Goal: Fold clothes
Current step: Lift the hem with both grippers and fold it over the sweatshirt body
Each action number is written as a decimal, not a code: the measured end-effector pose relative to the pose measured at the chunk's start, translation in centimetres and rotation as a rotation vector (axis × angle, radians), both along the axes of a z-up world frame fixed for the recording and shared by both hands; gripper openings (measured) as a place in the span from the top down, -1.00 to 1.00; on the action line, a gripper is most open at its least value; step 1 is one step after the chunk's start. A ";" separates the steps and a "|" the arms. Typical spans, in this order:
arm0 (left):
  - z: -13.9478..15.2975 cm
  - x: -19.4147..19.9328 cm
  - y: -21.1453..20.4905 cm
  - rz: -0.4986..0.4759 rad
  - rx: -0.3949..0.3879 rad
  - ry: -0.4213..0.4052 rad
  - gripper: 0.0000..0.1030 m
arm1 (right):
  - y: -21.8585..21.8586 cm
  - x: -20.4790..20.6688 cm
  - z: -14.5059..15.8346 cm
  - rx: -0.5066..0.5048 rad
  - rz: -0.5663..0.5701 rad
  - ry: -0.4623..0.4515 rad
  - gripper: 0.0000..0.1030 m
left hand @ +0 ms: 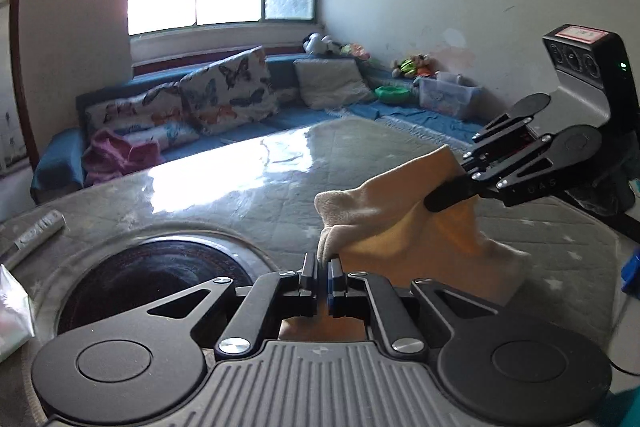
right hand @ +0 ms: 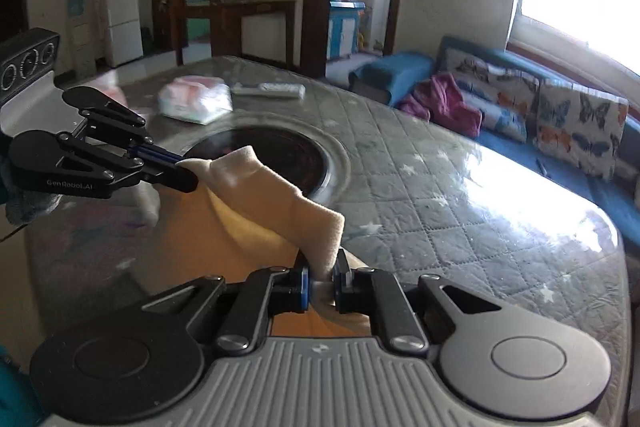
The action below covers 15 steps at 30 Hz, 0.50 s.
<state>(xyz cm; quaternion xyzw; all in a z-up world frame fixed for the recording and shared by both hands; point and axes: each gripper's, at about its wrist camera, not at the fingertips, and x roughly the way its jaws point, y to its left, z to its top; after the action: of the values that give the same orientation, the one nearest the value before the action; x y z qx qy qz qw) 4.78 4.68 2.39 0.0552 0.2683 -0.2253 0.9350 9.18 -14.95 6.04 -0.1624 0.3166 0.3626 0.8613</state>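
A cream fleece garment [left hand: 404,223] hangs in the air between both grippers, above the quilted grey table [left hand: 248,195]. My left gripper [left hand: 323,263] is shut on one corner of it, the cloth pinched between the pads. My right gripper [left hand: 434,201] comes in from the right and is shut on the opposite edge. In the right wrist view the garment [right hand: 260,203] stretches from my right gripper [right hand: 322,277] up to the left gripper [right hand: 188,179]. Its lower part hangs down below the jaws, out of sight.
A round dark hotplate [left hand: 160,275] is set into the table under the cloth. A white plastic packet [right hand: 196,101] and a remote control [right hand: 272,90] lie at the table's far side. A blue sofa with butterfly cushions [left hand: 228,95] and a pink cloth [left hand: 116,155] runs behind the table.
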 end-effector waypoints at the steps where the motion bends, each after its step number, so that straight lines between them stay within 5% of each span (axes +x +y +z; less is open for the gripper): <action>1: -0.8 1.1 -0.1 0.016 0.003 0.018 0.90 | 0.2 1.0 -0.8 -0.001 -0.016 0.016 0.81; 8: -4.7 4.7 -0.7 0.117 0.044 0.121 0.80 | 0.2 5.3 -6.5 0.046 -0.173 0.115 0.54; 15: -4.0 4.9 0.5 0.221 0.046 0.119 0.62 | -3.6 4.7 -6.9 0.137 -0.338 0.082 0.19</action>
<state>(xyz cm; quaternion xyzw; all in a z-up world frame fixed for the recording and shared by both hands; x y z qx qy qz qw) 9.69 5.22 -1.56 0.0333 0.3331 -0.1173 0.9350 13.83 -18.52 -0.85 -0.0329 0.3488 0.2398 0.9054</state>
